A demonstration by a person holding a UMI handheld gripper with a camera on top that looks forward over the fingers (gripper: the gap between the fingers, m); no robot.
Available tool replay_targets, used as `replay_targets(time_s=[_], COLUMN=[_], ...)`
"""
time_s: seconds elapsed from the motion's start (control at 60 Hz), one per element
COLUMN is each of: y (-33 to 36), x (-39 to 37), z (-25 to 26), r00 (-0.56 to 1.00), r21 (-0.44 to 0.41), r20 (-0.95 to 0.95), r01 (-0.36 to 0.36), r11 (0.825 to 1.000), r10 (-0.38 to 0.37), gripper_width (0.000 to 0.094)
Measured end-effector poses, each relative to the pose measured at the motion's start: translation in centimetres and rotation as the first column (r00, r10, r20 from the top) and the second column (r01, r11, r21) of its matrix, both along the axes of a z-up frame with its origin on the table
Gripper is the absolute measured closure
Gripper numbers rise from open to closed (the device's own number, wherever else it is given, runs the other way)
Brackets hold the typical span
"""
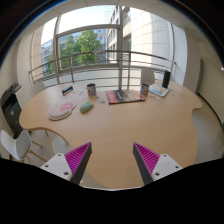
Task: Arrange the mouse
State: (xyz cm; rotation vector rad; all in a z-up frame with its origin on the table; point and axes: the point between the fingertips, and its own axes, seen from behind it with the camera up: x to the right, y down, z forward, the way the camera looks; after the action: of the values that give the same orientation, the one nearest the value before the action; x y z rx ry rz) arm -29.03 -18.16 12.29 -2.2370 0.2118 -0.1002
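A small pale green rounded object (86, 106), which looks like the mouse, lies on the round wooden table (120, 125), far beyond my fingers and to their left. A white keyboard-like item (61, 110) lies just left of it. My gripper (112, 148) is open and empty, raised above the near part of the table, with bare tabletop between the magenta pads (76, 158).
On the far side of the table are a cup (91, 90), a red-and-white magazine (124, 96), a can (144, 89) and white items (160, 90). A white chair (15, 146) stands at the left. Large windows with a railing (90, 62) are behind.
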Motion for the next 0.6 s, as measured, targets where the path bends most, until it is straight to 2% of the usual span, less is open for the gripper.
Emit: replay_targets(time_s=[0.35, 0.433, 0.6], y=[18.9, 24.2, 32.2], x=[-11.2, -11.7, -11.5], z=[-5.5, -7.2, -11.0], r00=[0.986, 0.984, 0.988], r21=[0.066, 0.067, 0.026], r20=[0.029, 0.026, -0.02], r01=[-0.165, -0.179, -0.154], r11=[0.984, 0.982, 0.988], r10=[0.163, 0.177, 0.154], gripper_width=[0.0085, 0.0087, 0.0095])
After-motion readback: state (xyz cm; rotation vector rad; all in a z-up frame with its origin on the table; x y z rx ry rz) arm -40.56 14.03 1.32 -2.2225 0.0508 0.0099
